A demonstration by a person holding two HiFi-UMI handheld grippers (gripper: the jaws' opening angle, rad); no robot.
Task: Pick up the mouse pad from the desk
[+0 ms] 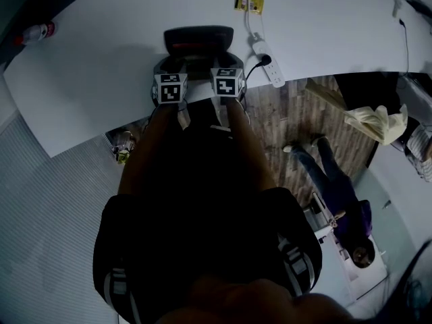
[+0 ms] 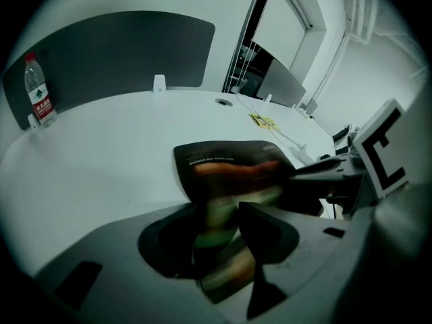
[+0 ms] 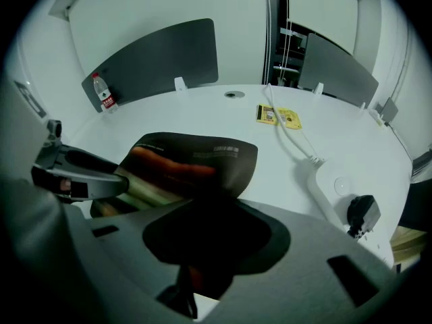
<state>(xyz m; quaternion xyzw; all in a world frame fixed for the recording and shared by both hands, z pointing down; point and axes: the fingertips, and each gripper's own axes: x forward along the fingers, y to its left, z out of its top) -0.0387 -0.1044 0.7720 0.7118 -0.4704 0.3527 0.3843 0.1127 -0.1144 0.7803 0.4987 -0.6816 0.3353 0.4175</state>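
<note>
The dark mouse pad (image 1: 198,40) lies near the front edge of the white desk (image 1: 101,79), printed with orange and green bands (image 3: 189,167). Both grippers point down at its near edge, side by side. In the left gripper view the pad's near edge (image 2: 226,181) runs blurred between the jaws of my left gripper (image 2: 219,238), with room still showing beside it. The pad's edge also passes into the dark jaws of my right gripper (image 3: 202,248), where the contact is hidden. In the head view my left gripper (image 1: 175,65) and right gripper (image 1: 220,61) touch the pad's front.
A white power strip (image 1: 268,63) with a black plug (image 3: 361,213) lies right of the pad. A yellow card (image 1: 248,1) sits behind it. A water bottle (image 1: 35,32) stands far left by a dark divider (image 2: 115,52). A person (image 1: 337,194) stands on the wooden floor at right.
</note>
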